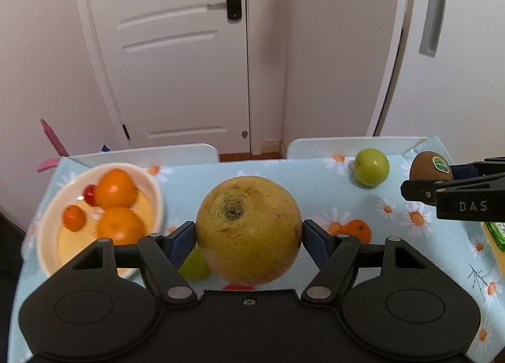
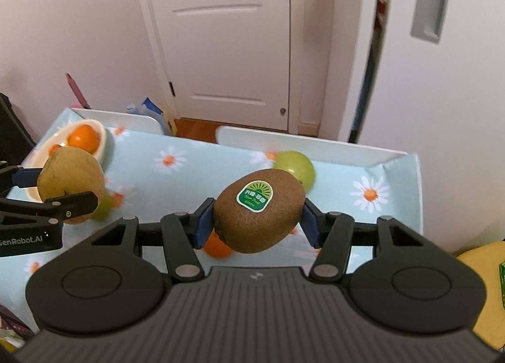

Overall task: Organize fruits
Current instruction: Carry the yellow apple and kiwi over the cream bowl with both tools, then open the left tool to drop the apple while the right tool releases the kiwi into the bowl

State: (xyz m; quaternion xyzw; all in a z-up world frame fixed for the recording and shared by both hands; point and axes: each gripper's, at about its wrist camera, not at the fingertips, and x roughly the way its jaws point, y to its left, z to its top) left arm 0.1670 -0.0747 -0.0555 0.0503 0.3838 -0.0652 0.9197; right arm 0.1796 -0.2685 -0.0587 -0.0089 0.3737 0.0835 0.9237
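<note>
My left gripper (image 1: 249, 233) is shut on a large yellow-brown pear (image 1: 249, 230), lifted above the daisy-print tablecloth (image 1: 284, 170). A cream bowl (image 1: 47, 221) at the left holds oranges (image 1: 115, 187) and a small red fruit. My right gripper (image 2: 257, 221) is shut on a brown kiwi (image 2: 258, 214) with a green sticker, also off the table. The right wrist view shows the pear (image 2: 71, 180) in the left gripper (image 2: 56, 186) in front of the bowl (image 2: 102, 137). In the left wrist view the kiwi (image 1: 430, 167) appears at the far right.
A green apple (image 1: 371, 167) lies near the table's far edge, a small orange (image 1: 356, 230) mid-table, and a green fruit (image 1: 194, 265) under the pear. Two white chair backs (image 1: 356, 145) line the far edge. A green box (image 1: 497, 233) sits at the right.
</note>
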